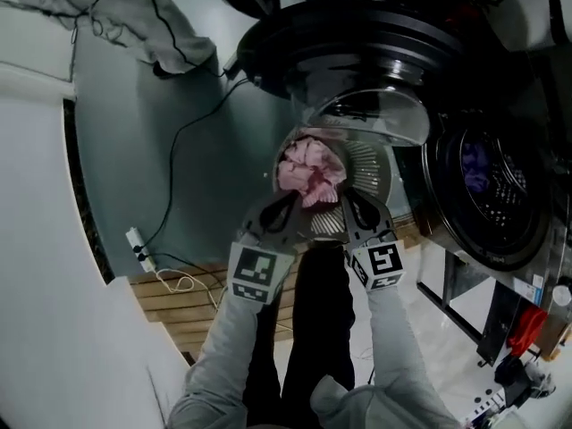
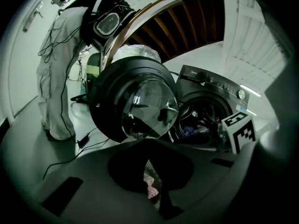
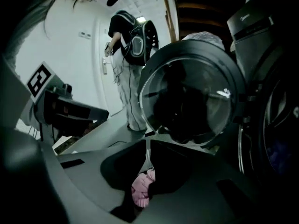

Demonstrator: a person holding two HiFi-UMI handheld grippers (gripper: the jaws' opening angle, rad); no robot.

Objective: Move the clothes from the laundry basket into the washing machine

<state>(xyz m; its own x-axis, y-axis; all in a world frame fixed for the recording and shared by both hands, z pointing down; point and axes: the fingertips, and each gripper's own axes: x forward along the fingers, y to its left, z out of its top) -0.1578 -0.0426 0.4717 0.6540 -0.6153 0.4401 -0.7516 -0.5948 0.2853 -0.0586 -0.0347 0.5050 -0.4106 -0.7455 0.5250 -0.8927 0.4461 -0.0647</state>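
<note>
The left gripper point(image 1: 284, 209) has its jaws clamped together on the thin rim of a pale slatted plastic laundry basket point(image 1: 365, 164). The right gripper point(image 1: 357, 211) pinches the same rim a little further along. A crumpled pink cloth point(image 1: 310, 172) lies inside the basket. Beyond it the round glass door point(image 1: 357, 52) of the dark front-loading washing machine point(image 1: 536, 105) stands open, with a purple garment point(image 1: 476, 164) in the drum. The step in hand looks like bringing the basket to the drum mouth. Keep both grips level, skirt the door's edge, then tip the far rim in so the cloth slides out.
</note>
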